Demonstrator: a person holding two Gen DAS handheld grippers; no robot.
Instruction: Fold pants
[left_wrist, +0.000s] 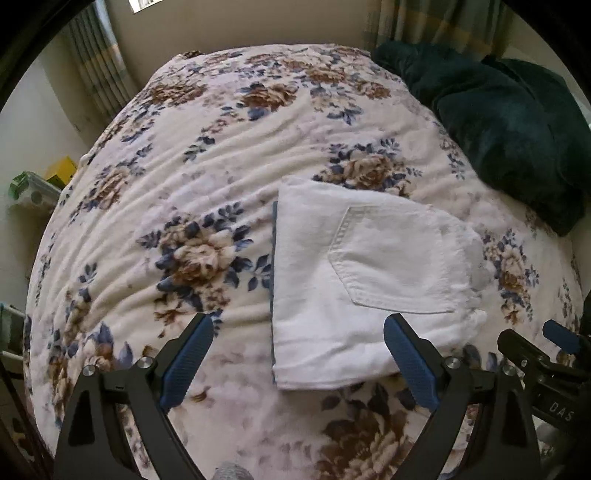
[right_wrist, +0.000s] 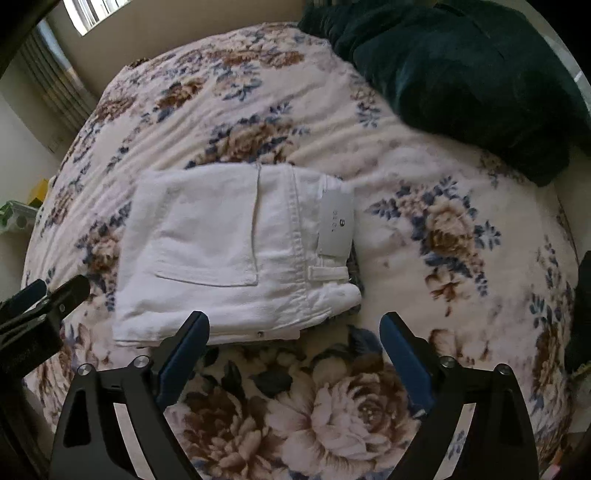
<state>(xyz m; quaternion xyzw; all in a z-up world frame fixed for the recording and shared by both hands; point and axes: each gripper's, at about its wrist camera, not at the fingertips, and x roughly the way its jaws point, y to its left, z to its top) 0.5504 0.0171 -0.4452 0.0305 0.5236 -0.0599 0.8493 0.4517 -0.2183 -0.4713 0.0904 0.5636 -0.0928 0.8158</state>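
Observation:
White pants (left_wrist: 369, 280) lie folded into a compact rectangle on the floral bed cover (left_wrist: 207, 155), back pocket facing up. In the right wrist view the pants (right_wrist: 221, 251) show the waistband and a grey label at their right side. My left gripper (left_wrist: 298, 328) is open and empty, hovering just before the near edge of the pants. My right gripper (right_wrist: 294, 325) is open and empty, just before the near right corner of the pants. The right gripper also shows at the right edge of the left wrist view (left_wrist: 532, 343).
A dark green blanket (left_wrist: 509, 122) is heaped at the far right of the bed (right_wrist: 461, 66). Curtains and a wall stand behind the bed. A yellow box (left_wrist: 61, 171) and a green-lidded container (left_wrist: 29, 188) sit beside the bed on the left.

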